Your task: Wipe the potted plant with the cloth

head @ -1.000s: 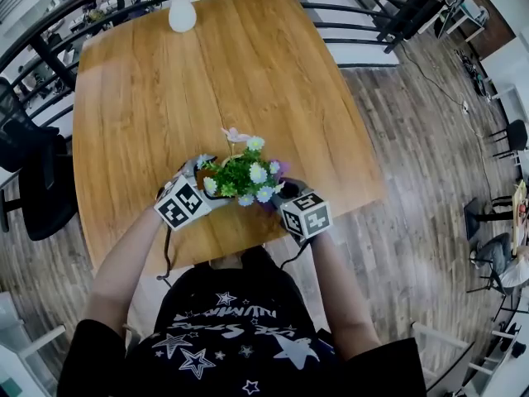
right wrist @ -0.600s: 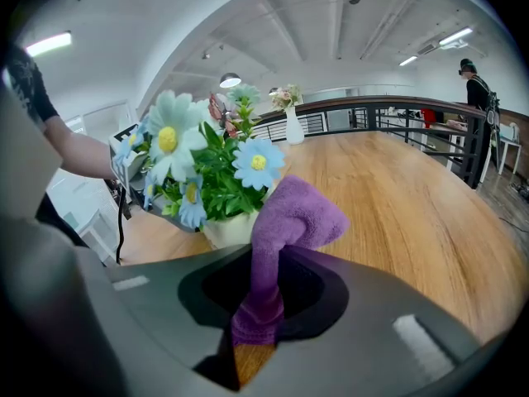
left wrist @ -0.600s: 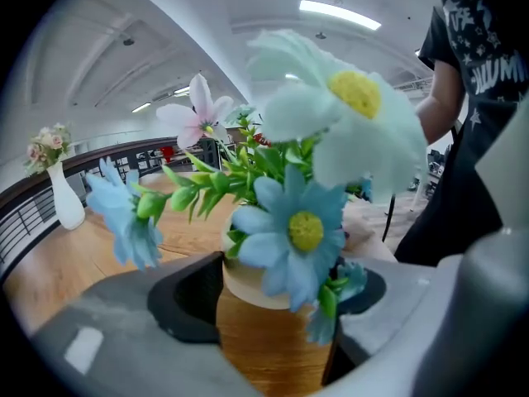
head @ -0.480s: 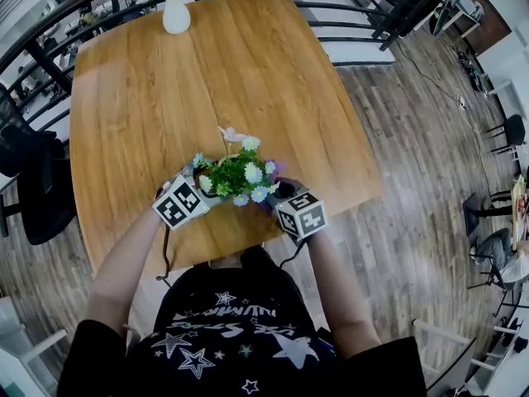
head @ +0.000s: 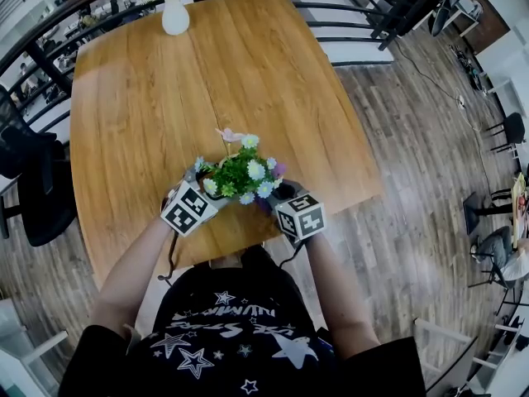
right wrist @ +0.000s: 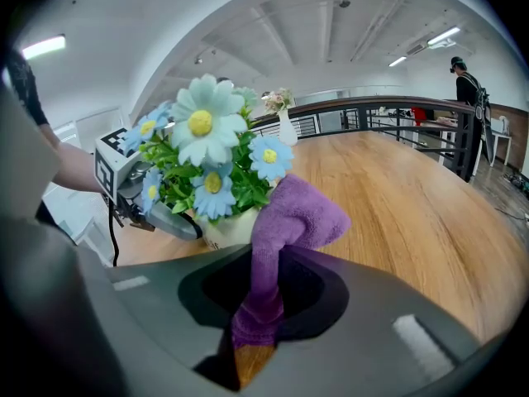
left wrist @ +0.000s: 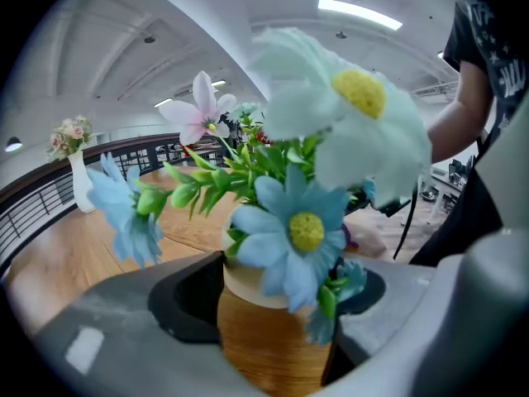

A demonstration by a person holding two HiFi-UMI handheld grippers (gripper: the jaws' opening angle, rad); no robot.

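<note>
A potted plant (head: 242,174) with green leaves and pale blue and white flowers stands near the table's front edge. Its brown pot (left wrist: 269,337) sits between the jaws of my left gripper (head: 201,182), and the pads press on its two sides. My right gripper (head: 281,195) is just right of the plant, shut on a purple cloth (right wrist: 289,213). The cloth's free end folds over beside the pot's cream rim (right wrist: 235,226). In the right gripper view the left gripper (right wrist: 140,213) shows behind the flowers.
The wooden table (head: 248,73) stretches away behind the plant. A white vase with flowers (head: 174,15) stands at its far left edge. A dark railing (head: 347,23) runs behind the table, and a black chair (head: 33,180) is at the left. A person (right wrist: 467,89) stands far off.
The left gripper has rolled a little and its jaws have drawn in onto the pot. The right gripper, the cloth and the plant have stayed where they were.
</note>
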